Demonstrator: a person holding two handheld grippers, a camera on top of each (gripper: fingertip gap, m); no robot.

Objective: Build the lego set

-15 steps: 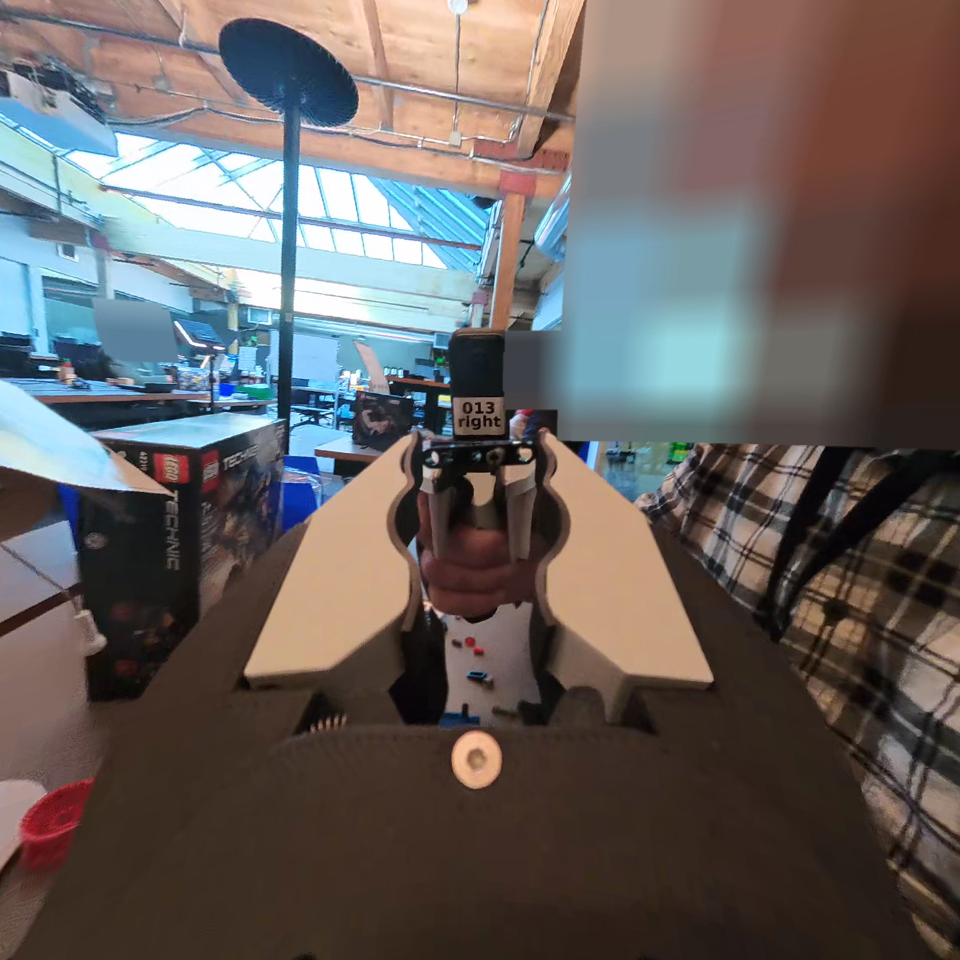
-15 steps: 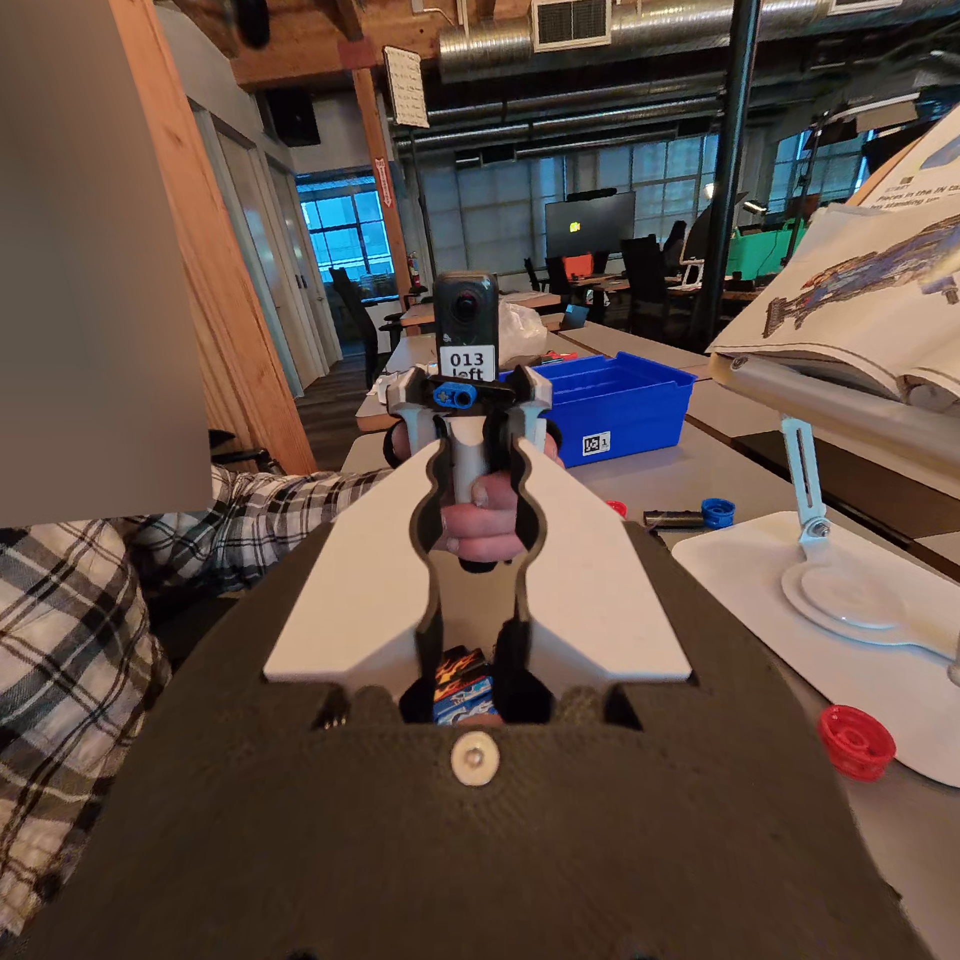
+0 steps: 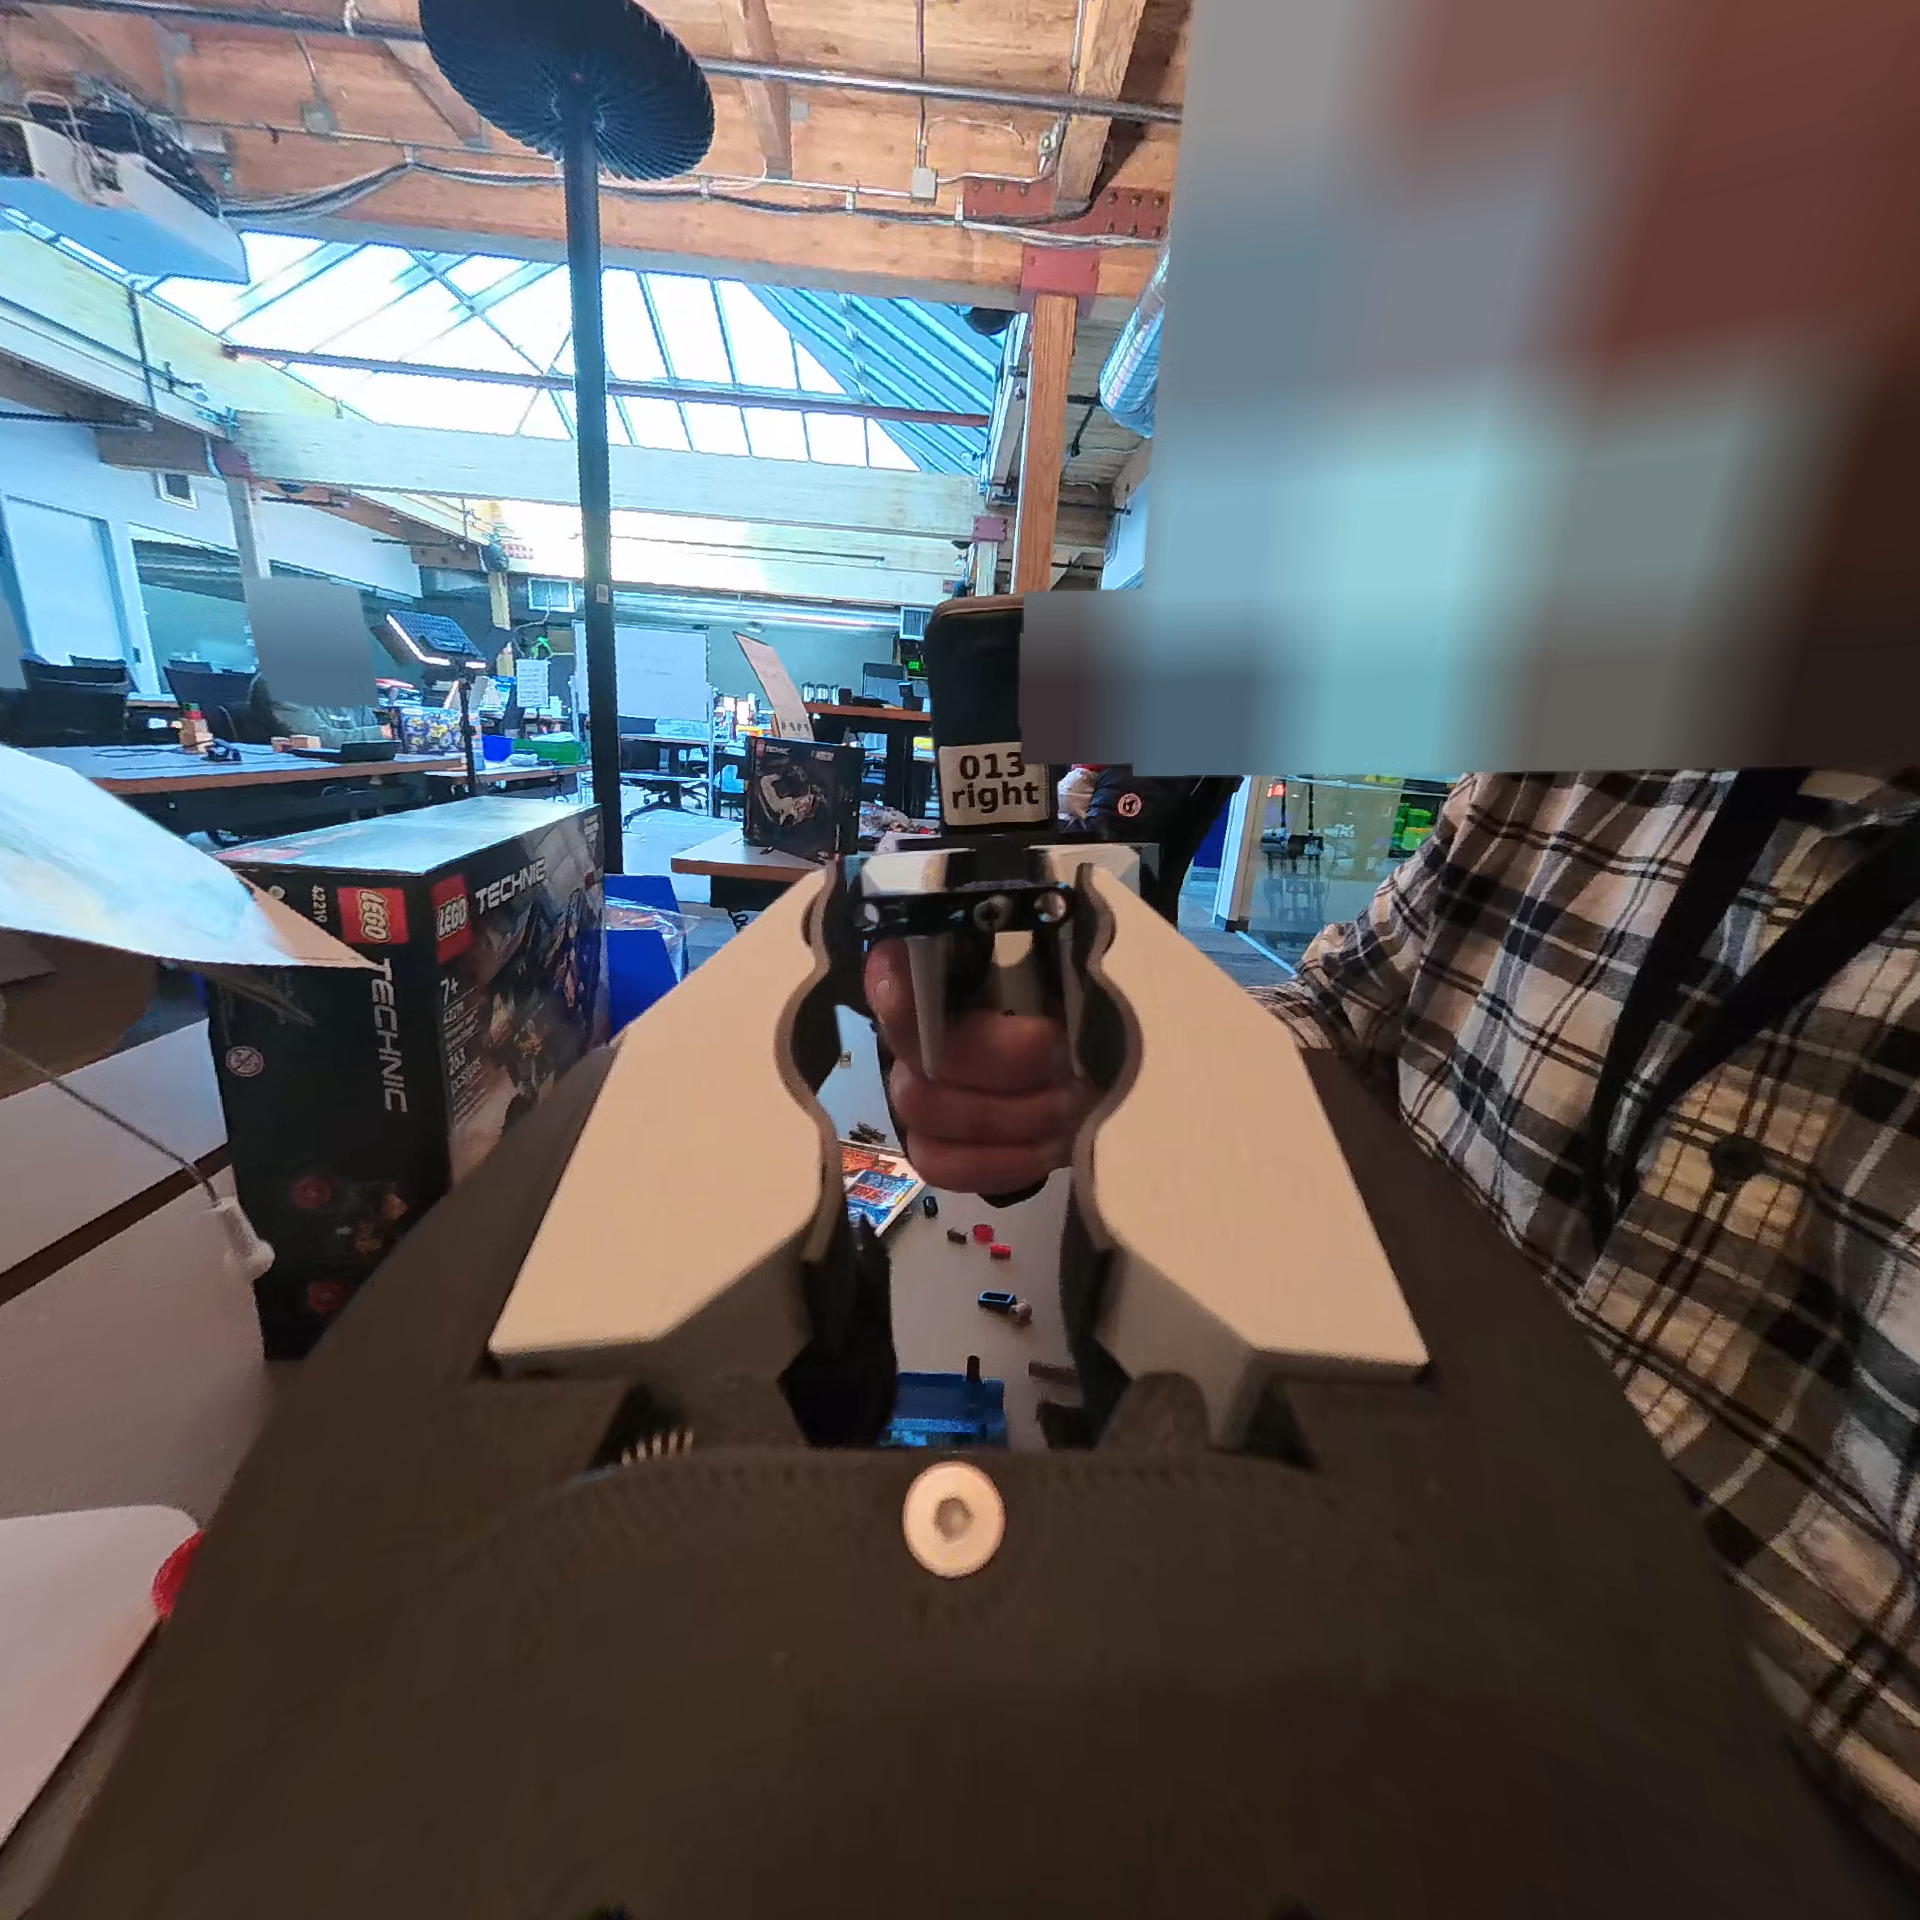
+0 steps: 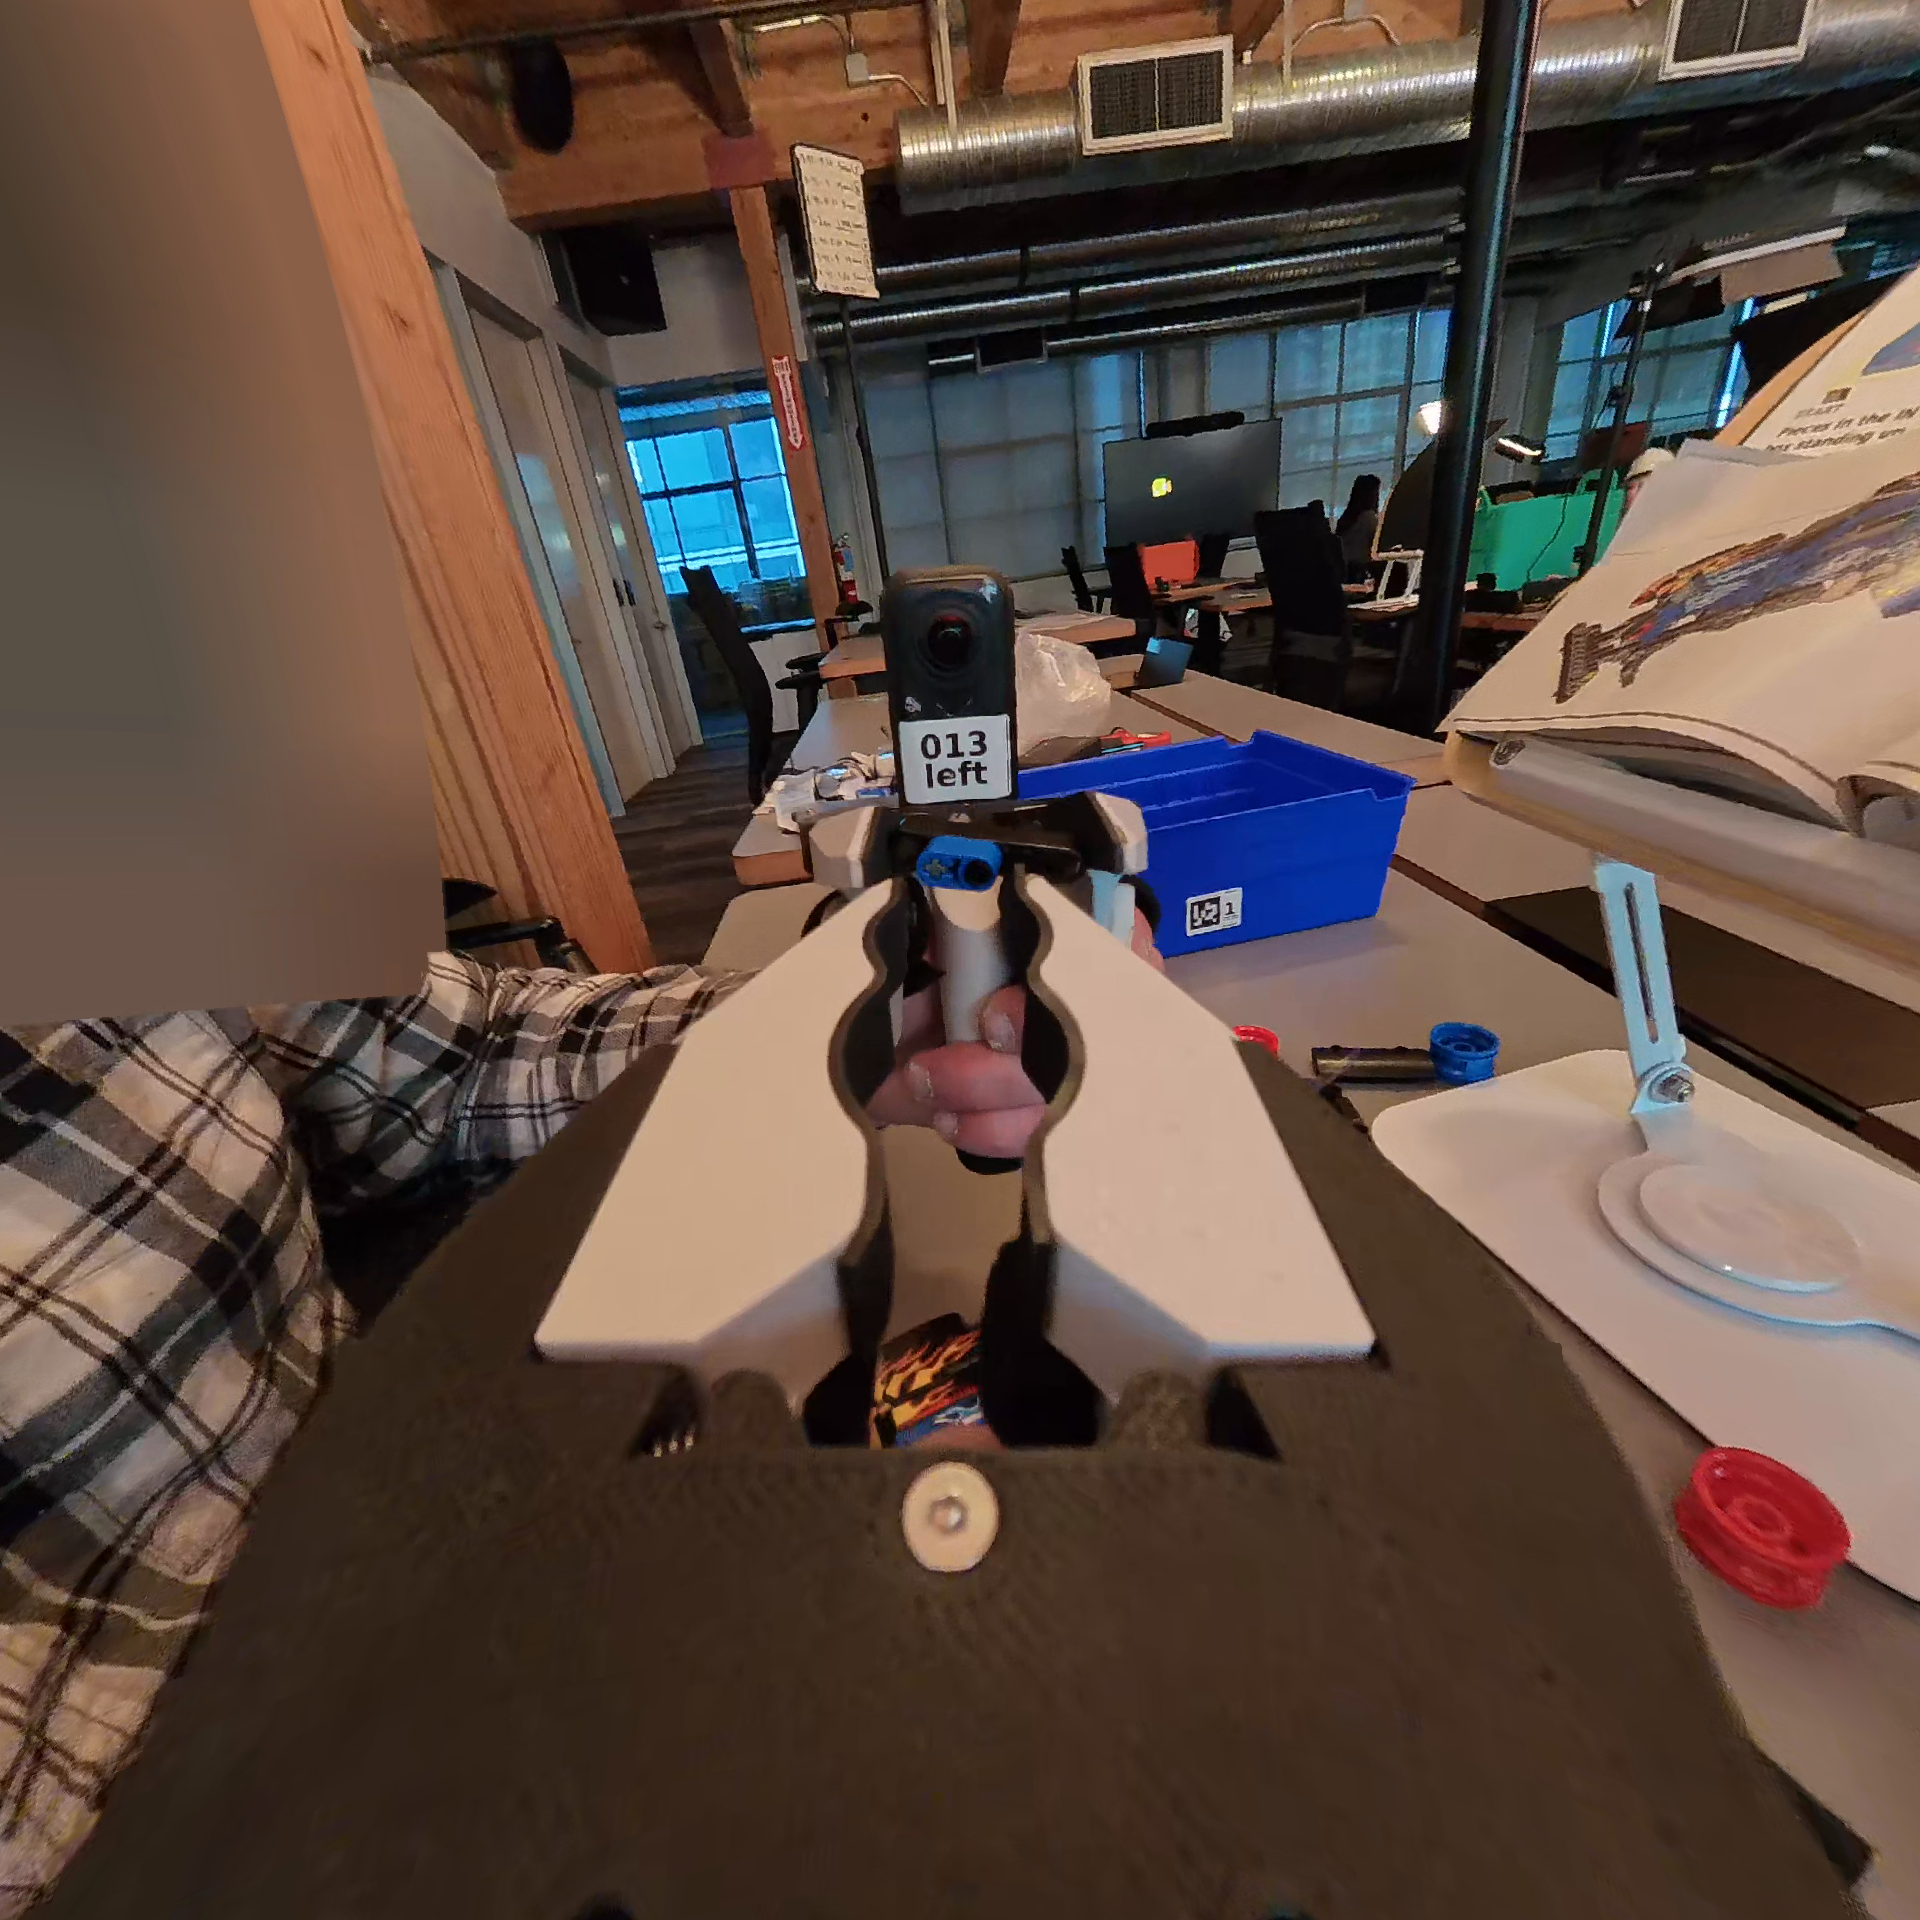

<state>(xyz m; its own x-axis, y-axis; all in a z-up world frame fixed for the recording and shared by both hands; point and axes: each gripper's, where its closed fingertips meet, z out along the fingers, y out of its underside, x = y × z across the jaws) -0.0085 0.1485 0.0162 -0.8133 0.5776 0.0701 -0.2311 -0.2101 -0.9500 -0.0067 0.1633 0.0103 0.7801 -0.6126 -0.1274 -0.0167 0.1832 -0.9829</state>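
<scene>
I have both tools raised over the bench, pointing nose to nose. The left hand-held gripper pinches a black holed beam end to end between its fingertips, held level. A small blue connector sits on the face of that beam turned toward the right hand-held gripper, whose fingertips stand narrowly apart on either side of it. I cannot tell whether they actually grip the connector. Through the left camera, the lego box stands at 9 o'clock, and loose small pieces lie on the bench at 6 o'clock below the beam. Through the right camera, a blue bin sits at 2 o'clock, the open instruction booklet on its stand at 3 o'clock, and a red wheel hub at 4 o'clock
</scene>
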